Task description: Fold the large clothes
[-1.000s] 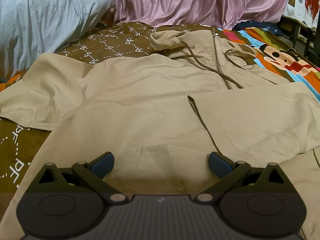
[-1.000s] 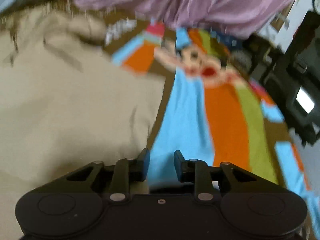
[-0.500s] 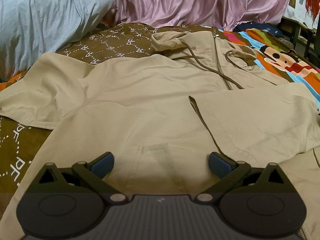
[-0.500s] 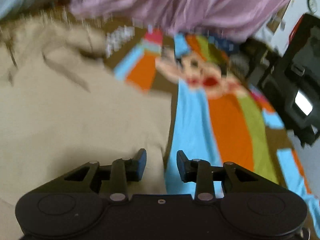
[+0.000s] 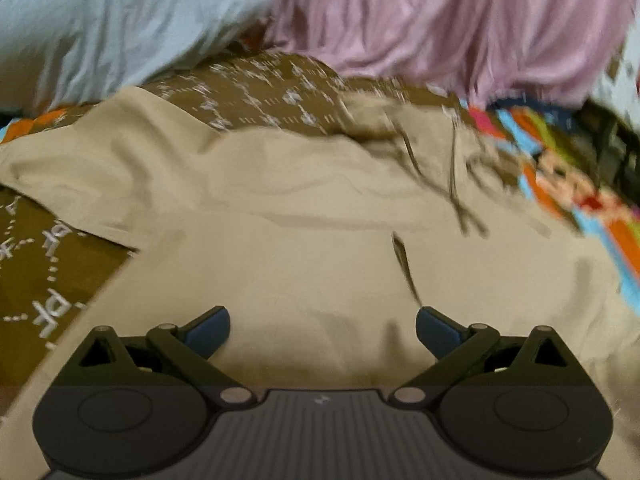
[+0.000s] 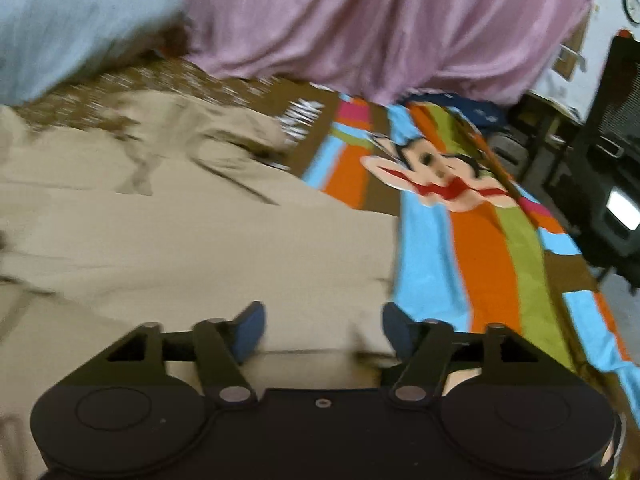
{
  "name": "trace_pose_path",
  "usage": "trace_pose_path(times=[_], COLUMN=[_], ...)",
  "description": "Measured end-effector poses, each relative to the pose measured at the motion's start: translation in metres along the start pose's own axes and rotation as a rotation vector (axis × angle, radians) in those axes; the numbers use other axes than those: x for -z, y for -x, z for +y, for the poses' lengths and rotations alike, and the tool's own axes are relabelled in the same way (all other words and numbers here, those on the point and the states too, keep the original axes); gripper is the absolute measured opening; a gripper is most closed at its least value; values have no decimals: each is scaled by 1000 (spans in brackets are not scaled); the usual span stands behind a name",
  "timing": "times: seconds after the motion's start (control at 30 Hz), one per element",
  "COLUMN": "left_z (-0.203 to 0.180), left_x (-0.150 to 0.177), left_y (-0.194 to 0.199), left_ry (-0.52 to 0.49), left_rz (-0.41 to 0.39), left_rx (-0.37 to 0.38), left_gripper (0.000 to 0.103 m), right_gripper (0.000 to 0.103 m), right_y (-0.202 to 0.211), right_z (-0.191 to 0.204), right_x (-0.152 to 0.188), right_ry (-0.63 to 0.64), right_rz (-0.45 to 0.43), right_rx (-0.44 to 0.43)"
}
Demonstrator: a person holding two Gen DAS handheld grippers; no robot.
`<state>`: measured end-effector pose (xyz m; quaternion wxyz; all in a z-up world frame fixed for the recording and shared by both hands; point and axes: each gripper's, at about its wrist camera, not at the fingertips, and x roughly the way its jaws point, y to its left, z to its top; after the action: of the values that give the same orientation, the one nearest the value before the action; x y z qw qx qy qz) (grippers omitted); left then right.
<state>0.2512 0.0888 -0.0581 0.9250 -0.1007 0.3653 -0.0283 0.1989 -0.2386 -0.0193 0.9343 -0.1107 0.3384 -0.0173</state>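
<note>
Half the hoodie (image 5: 304,248) motion-blurred, drawstrings (image 5: 452,184) smeared

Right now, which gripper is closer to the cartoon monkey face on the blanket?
Right. The right gripper hovers over the jacket's edge beside the colourful stripes, jaws opening, nothing held. The left gripper sits over the jacket's middle, with the monkey face far off to its side.

Tan jacket's (image 5: 320,240) hood and drawstrings motion-smeared, lower hem hidden behind the left claw's (image 5: 322,330) body.

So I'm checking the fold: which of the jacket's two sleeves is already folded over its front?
The sleeve on the cartoon-blanket side lies across the jacket; the other sleeve is spread out.
</note>
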Motion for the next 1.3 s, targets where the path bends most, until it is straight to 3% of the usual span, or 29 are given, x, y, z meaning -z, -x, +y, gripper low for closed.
trace_pose_path(times=[0.07, 0.17, 0.3, 0.43, 0.53, 0.67, 0.7, 0.8, 0.93, 1.0, 1.03, 1.07, 1.1, 1.2, 1.3], left_z=[20, 63, 145, 243, 314, 387, 399, 420, 423, 423, 422, 423, 424, 421, 397], left_x=[-14, -34, -65, -84, -94, -104, -106, -113, -118, -122, -123, -125, -125, -125, -136], left_y=[23, 61, 89, 94, 85, 68, 63, 45, 23, 12, 8, 3, -1, 4, 24], left_ry=[43, 96, 157, 187, 319, 552, 602, 700, 723, 726, 730, 740, 755, 798, 717], left_rz=[-38, -123, -141, -142, -96, -93, -99, -98, -76, -69, -63, -48, -25, -65, -145], left_rx=[-18, -113, -210, -318, -370, -345, -335, -321, -320, -335, -357, -388, -425, -443, -482], left_gripper=[101, 102, 102, 102, 102, 84, 83, 80, 79, 72, 57, 26, 14, 4, 2], right_gripper=[88, 101, 102, 102, 102, 102, 102, 102, 102, 102, 102, 102, 102, 102, 102], right_y=[17, 29, 32, 29, 22, 8, 6, 3, 2, 2, 2, 2, 2, 2, 2], right_z=[15, 34, 68, 96, 105, 104, 102, 101, 101, 101, 101, 101, 100, 101, 100], right_x=[3, 7, 18, 30, 42, 55, 56, 58, 58, 58, 58, 59, 58, 58, 58], right_ry=[-47, -110, -90, -16, -31, -86, -95, -102, -104, -104, -104, -104, -105, -105, -108], right_rz=[-26, -49, -52, -55, -28, -3, -3, 4, 3, 2, 2, 2, 1, 1, -1], right_rx=[-66, -172, -235, -206, -210, -213, -215, -229, -237, -236, -236, -237, -237, -238, -240])
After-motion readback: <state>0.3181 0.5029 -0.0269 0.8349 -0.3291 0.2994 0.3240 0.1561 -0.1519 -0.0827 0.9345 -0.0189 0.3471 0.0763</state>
